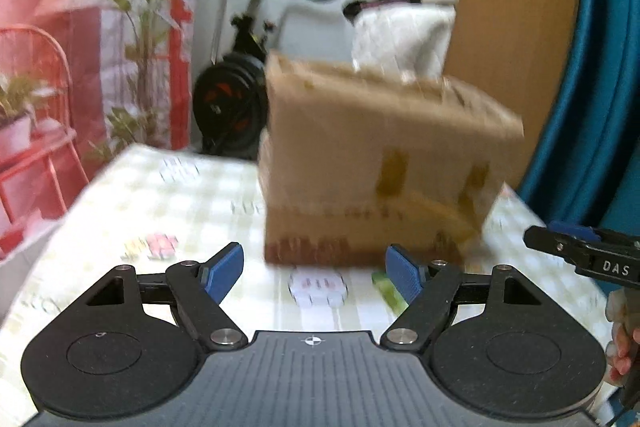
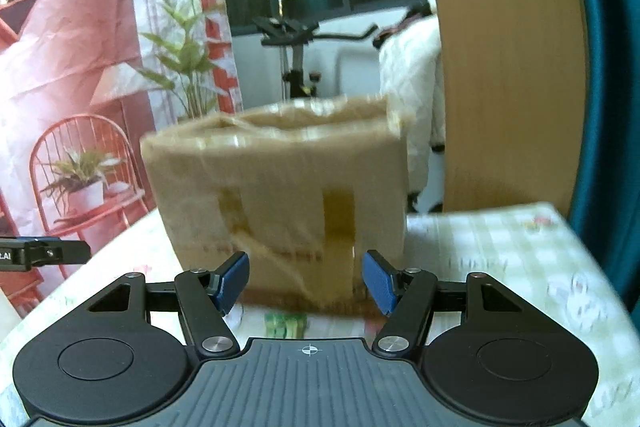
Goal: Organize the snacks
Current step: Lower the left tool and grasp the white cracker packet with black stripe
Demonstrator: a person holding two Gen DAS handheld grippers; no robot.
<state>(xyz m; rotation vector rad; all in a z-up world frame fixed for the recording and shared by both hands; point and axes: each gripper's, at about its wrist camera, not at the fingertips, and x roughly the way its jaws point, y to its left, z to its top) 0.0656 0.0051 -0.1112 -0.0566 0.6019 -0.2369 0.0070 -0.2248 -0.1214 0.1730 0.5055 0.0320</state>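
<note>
A brown cardboard box (image 1: 380,163) stands on the table with the checked cloth (image 1: 160,195); it also shows in the right wrist view (image 2: 280,195). A green snack packet (image 1: 390,293) lies on the cloth in front of the box, and shows in the right wrist view (image 2: 286,325) just below the box. My left gripper (image 1: 316,273) is open and empty, a little short of the box. My right gripper (image 2: 306,281) is open and empty, close in front of the box. The right gripper also shows at the right edge of the left wrist view (image 1: 580,251).
An exercise bike (image 1: 236,79) stands behind the table. A wooden panel (image 2: 504,67) and a teal curtain (image 2: 608,87) are at the right. A printed backdrop with a red chair and plants (image 2: 88,167) hangs at the left. The images are motion-blurred.
</note>
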